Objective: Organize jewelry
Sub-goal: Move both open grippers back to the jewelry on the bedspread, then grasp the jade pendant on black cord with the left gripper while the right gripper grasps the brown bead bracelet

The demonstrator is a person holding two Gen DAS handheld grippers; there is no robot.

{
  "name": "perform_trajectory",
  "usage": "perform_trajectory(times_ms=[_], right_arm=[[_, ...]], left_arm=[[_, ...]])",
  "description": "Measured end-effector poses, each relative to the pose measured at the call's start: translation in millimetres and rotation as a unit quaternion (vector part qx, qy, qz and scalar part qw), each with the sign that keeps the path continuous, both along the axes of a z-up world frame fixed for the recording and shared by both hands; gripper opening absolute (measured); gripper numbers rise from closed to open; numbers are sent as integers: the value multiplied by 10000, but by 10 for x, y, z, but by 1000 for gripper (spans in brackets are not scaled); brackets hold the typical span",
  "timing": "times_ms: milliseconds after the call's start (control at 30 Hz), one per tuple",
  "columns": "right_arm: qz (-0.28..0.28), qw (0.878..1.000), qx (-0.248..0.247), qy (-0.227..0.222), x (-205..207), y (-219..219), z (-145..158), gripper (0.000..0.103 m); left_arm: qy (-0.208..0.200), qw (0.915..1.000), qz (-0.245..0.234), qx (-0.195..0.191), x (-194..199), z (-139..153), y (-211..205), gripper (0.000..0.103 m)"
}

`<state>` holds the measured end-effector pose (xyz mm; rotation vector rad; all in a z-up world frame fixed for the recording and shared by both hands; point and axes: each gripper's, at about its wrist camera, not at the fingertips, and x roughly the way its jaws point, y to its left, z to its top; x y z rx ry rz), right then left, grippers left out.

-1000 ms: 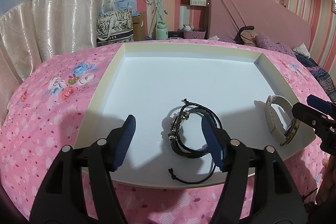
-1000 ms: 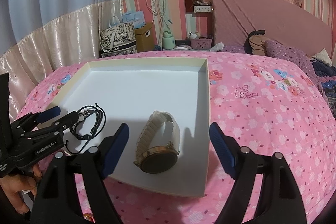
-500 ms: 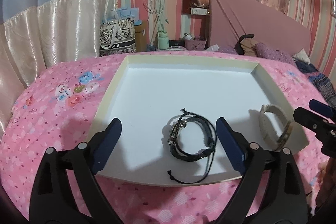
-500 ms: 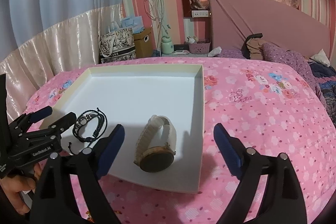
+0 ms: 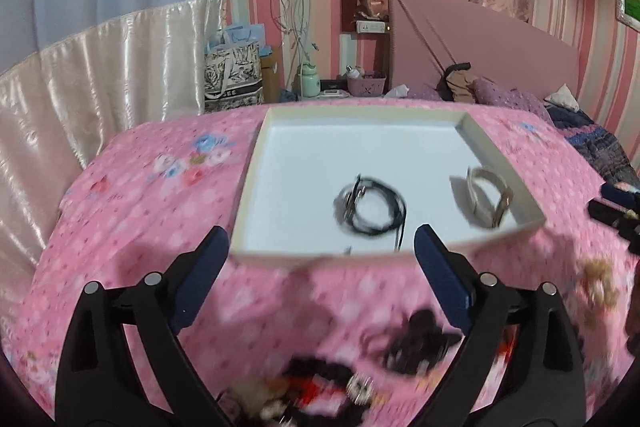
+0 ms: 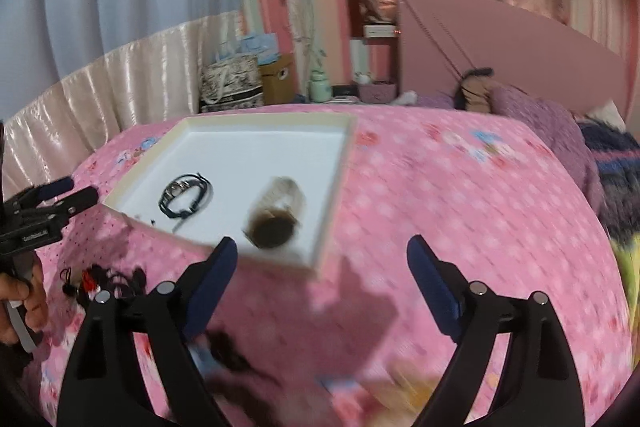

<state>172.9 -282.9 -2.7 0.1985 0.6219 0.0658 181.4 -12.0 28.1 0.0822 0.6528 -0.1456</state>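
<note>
1. Left wrist view: black bracelet [image 5: 374,207] and watch [image 5: 486,201] already in tray [image 5: 248,195].
2. Left gripper [image 5: 322,275] opening, empty; right gripper [image 6: 322,277] spread, empty.
3. At six o'clock: blurred pile [image 5: 340,383], probably more jewelry, left to sort.

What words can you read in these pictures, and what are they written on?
"...EE": the end of a word on the black band of the patterned tote bag; the rest is cut off.
White lettering on the side of the left gripper: too blurred to read.
Nothing else carries legible writing.
</note>
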Motion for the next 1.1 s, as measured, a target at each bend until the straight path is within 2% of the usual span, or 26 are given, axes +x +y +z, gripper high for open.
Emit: perform_trajectory(times_ms=[267, 333, 467, 667, 767, 800, 867, 967, 1033, 1100], right_arm=[[-15, 9998, -62, 180, -552, -99, -191, 84], [120, 9995, -14, 278, -649, -7, -256, 75], [436, 9975, -208, 512, -757, 291, -394, 70], [569, 9912, -522, 1073, -604, 604, -704, 52], [435, 9908, -684, 1087, -550, 640, -733, 49], [402, 9907, -728, 1074, -539, 651, -733, 43], [375, 9915, -684, 1040, -527, 645, -740, 40], [339, 9937, -504, 938, -560, 582, -733, 23], [289, 9952, -289, 887, -582, 507, -733, 21], [295, 9955, -197, 877, -573, 485, -738, 21]], left_arm=[[193, 9998, -62, 24, -461, -231, 275, 93], [201, 9998, -61, 35, -573, -266, 352, 93], [273, 9995, -141, 106, -762, -347, 456, 93], [405, 9989, -219, 94, -919, -464, 521, 93], [474, 9984, -296, 117, -904, -526, 452, 93], [482, 9983, -311, 115, -884, -534, 424, 93], [490, 9981, -348, 140, -848, -553, 367, 93], [449, 9983, -324, 169, -827, -530, 372, 90], [424, 9988, -236, 92, -819, -495, 478, 90], [431, 9989, -97, 175, -793, -493, 614, 88]])
